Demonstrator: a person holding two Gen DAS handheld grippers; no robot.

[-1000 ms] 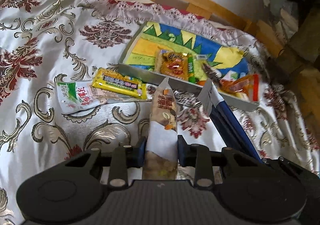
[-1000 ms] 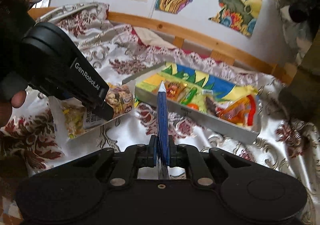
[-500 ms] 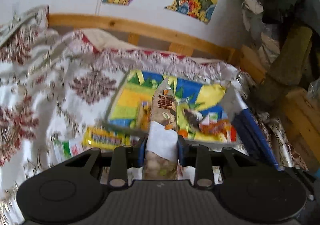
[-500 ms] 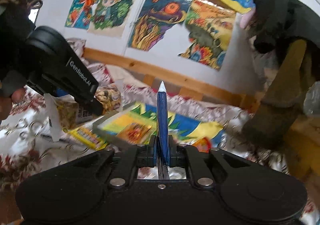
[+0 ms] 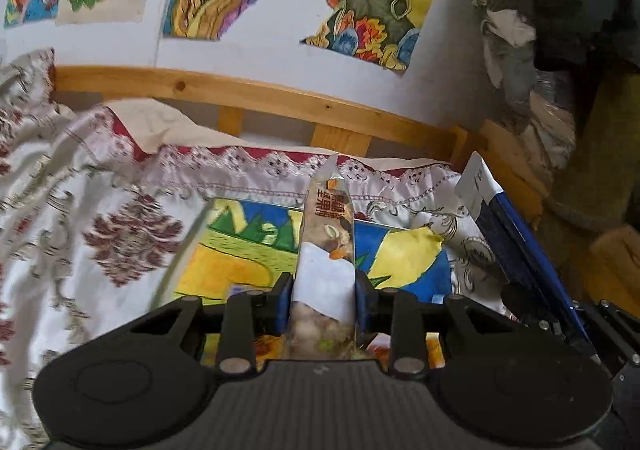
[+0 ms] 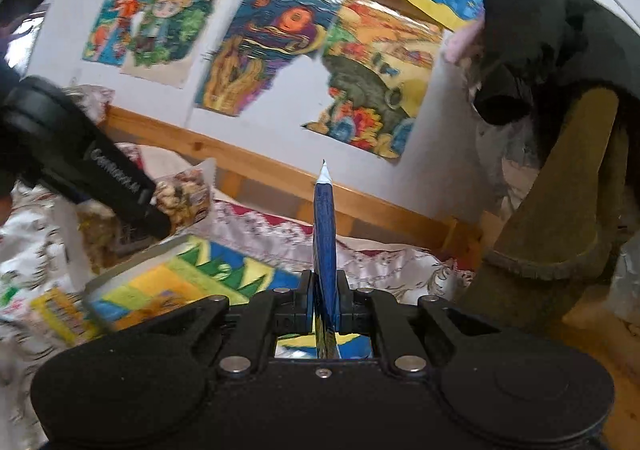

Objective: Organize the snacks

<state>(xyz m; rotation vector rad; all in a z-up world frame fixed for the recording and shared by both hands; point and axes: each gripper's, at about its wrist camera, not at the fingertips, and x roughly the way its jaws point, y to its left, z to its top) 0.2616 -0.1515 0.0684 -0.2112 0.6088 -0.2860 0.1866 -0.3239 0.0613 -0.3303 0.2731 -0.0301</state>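
Snack packets ride in both hands above a bed draped in a floral satin bedspread (image 5: pixel 100 185), where a shallow tray (image 5: pixel 188 246) lined with a bright painted sheet waits to receive them. The left gripper (image 5: pixel 322 292) is clamped on a clear pouch of mixed nuts (image 5: pixel 326 250), held on edge and poised over the tray's lining; seen from the right wrist camera, the same pouch (image 6: pixel 182 195) hangs beyond the tray's far corner. The right gripper (image 6: pixel 325 306) is pinched tight on a thin blue packet with a white tip (image 6: pixel 324 230), standing upright between its jaws, and that packet also shows at the right edge of the left view (image 5: pixel 516 250). A yellow packet (image 6: pixel 60 314) lies on the bedspread just outside the tray's near wall. Children's paintings (image 6: pixel 280 49) cover the wall behind a wooden bed rail (image 5: pixel 256 97). The step in hand appears to be carrying both packets to the tray. The next move would call for lowering each one inside the rim, then opening the jaws, with the yellow packet left to collect.
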